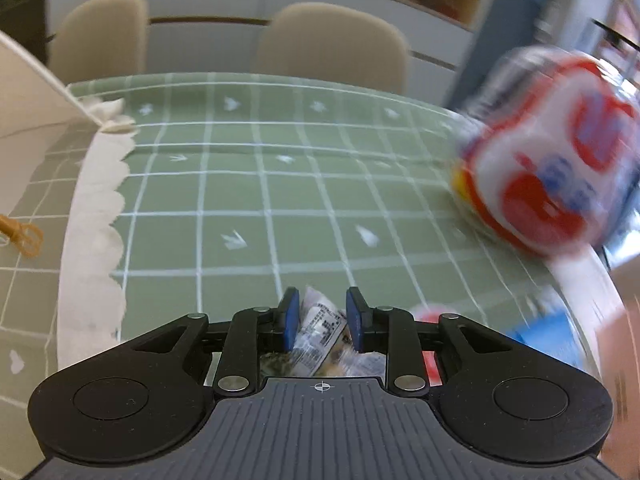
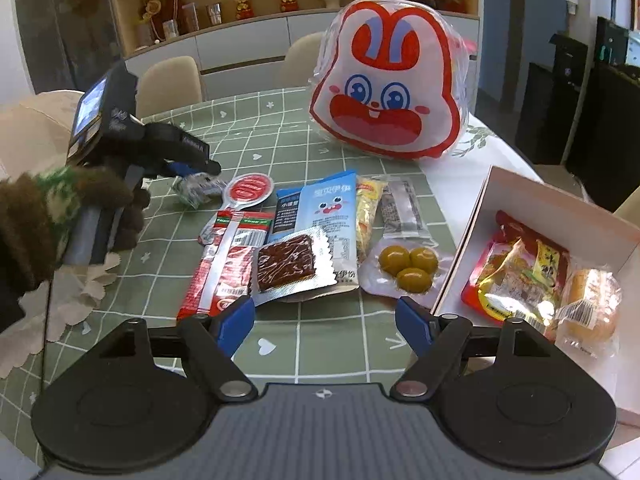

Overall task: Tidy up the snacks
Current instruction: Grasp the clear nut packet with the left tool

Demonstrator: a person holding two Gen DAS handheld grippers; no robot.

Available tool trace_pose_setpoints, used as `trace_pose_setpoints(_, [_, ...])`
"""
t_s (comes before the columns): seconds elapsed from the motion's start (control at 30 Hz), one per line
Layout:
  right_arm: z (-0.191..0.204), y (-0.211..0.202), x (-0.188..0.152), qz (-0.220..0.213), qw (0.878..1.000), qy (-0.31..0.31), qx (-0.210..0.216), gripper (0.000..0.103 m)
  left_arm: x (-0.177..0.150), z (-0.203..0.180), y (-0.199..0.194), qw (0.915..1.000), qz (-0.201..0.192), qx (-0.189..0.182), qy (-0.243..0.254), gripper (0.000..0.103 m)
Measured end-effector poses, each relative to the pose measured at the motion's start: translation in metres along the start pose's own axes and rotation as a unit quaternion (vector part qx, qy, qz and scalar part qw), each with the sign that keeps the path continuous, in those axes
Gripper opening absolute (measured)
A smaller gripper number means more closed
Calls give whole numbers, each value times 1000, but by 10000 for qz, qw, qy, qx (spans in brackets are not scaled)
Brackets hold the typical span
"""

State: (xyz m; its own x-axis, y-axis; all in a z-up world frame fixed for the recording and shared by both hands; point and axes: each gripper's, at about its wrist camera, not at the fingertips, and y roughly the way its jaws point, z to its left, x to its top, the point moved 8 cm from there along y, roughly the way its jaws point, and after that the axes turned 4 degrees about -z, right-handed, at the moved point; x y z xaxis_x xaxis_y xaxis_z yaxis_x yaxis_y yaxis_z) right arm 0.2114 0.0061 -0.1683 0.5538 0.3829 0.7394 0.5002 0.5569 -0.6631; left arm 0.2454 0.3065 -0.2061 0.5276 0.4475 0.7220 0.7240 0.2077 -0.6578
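Observation:
My left gripper is shut on a small silvery snack packet; in the right wrist view the left gripper holds that packet just above the table at the left. My right gripper is open and empty, low over the table in front of a pile of snacks: a red packet, a foil pack with a brown slab, a blue bunny pouch, a yellow stick and a pack of three olives. A white box at the right holds a red-yellow packet and a wrapped bun.
A big rabbit-face bag stands at the back of the green checked tablecloth; it shows blurred in the left wrist view. Beige chairs stand behind the table. A lace mat lies at the left edge.

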Motion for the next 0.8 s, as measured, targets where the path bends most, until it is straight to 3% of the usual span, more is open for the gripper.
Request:
trace_pose_setpoints(0.2, [13,8,-8,74,9998,74,181,78,-41,-27,-37,9952,138,-248,941,29])
trace_pose_setpoints(0.4, [30,14,-4,44,9996,-142,237,78,-58,-35,-90,9924,-32,-676,1029,31])
trace_pose_setpoints(0.47, [33,18,-5,69,9995,-236,217,78,-67,-46,-104,9844,-40,-715,1606,31])
trace_pose_setpoints(0.57, [36,25,-10,162,9994,-168,246,78,-84,-57,-102,9656,137,-495,2550,33])
trace_pose_setpoints(0.63, [37,27,-14,212,9994,-113,255,78,-91,-59,-93,9604,261,-305,2757,33])
trace_pose_setpoints(0.67, [38,27,-16,234,9994,-101,252,78,-93,-60,-90,9604,299,-296,2755,36])
trace_pose_setpoints(0.8, [38,22,-24,303,9992,-105,242,78,-98,-69,-86,9559,417,-615,2841,74])
